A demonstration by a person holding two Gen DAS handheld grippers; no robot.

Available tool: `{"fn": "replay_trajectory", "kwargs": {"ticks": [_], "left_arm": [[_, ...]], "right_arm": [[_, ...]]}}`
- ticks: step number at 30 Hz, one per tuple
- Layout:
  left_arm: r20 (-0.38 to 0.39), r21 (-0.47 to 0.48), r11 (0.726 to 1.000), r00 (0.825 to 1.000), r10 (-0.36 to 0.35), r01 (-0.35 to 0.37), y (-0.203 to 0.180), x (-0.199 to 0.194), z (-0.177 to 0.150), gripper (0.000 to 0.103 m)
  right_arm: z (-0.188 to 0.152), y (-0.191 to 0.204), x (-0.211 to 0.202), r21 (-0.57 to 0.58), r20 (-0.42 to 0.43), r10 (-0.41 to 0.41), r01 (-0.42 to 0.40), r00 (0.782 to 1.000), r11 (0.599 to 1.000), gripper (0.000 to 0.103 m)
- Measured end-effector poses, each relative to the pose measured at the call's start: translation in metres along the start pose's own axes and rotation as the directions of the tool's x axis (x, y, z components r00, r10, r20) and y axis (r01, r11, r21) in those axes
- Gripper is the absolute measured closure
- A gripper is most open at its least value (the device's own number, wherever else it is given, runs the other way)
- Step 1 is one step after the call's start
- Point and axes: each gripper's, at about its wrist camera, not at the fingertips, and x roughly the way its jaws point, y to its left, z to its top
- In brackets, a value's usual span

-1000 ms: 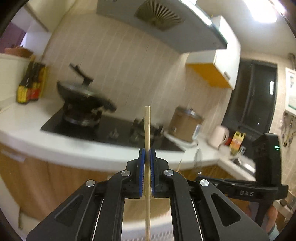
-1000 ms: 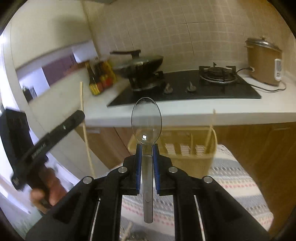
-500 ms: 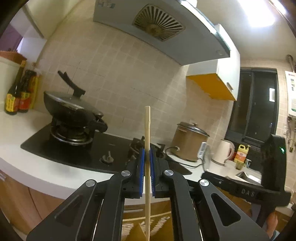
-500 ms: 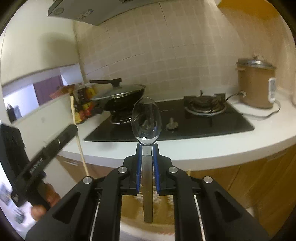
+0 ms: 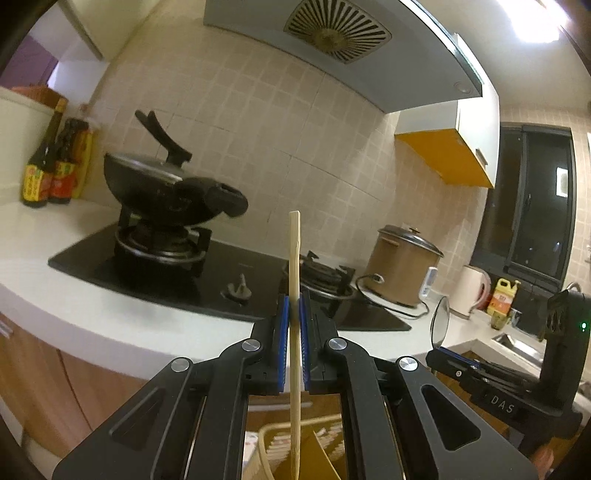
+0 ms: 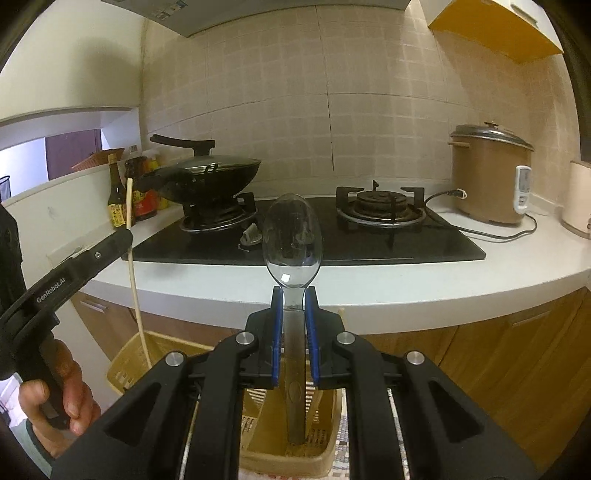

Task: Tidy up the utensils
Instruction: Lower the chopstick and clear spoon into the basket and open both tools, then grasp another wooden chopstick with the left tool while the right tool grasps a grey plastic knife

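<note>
Over on the left, the left gripper (image 5: 292,347) is clamped tight on a single wooden chopstick (image 5: 294,266), blue pads pressed to its shaft; the stick stands upright, long axis vertical, blunt end up against the tiled wall and its lower end dropping between the fingers toward the yellow slotted basket (image 5: 325,448) below. The left wrist view alone takes in the range hood (image 5: 338,27), the dark window (image 5: 532,199), the white kettle (image 5: 474,291) and the spoon edge-on as a thin sliver by the other tool. Swing to the right wrist view and there is what the left cannot show: a hand (image 6: 61,391) gripping the left tool's handle at the far left, the chopstick as a long pale line running down into the basket's left corner. Centre frame, the right gripper (image 6: 294,332) is closed on the handle of a clear plastic spoon (image 6: 291,236), bowl up and facing the camera, handle pointing straight down over the basket, which sits in front of the counter's (image 6: 406,284) front edge. Further right, the brown rice cooker (image 6: 489,181) stands near the counter's right end, beside the black hob.
</note>
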Motion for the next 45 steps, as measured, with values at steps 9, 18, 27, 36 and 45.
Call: {"fn": "replay_trajectory", "kwargs": {"ticks": [9, 18, 27, 36, 45], "left_arm": [[-0.085, -0.008, 0.998, 0.994, -0.070, 0.069, 0.004, -0.032, 0.008, 0.095], [-0.247, 0.084, 0.994, 0.968, -0.044, 0.067, -0.012, -0.095, 0.007, 0.053], [-0.545, 0.066, 0.987, 0.834, -0.090, 0.149, -0.024, -0.133, -0.014, 0.052], [-0.813, -0.117, 0.979, 0.550, -0.192, 0.168, -0.013, -0.131, -0.119, 0.053], [-0.866, -0.198, 0.976, 0.451, -0.216, 0.087, 0.007, -0.114, -0.176, 0.062]], "right_arm": [[-0.016, 0.001, -0.040, 0.007, -0.044, -0.001, 0.001, 0.999, 1.000, 0.058], [-0.019, 0.000, -0.112, 0.042, -0.121, -0.011, 0.016, 0.993, 0.999, 0.058], [-0.049, 0.015, -0.119, 0.110, -0.498, 0.079, -0.027, 0.864, 0.994, 0.058], [-0.133, 0.030, -0.092, 0.117, -0.722, 0.095, -0.016, 0.685, 0.993, 0.058], [-0.168, 0.020, -0.068, 0.156, -0.763, 0.109, 0.018, 0.637, 0.988, 0.067]]}}
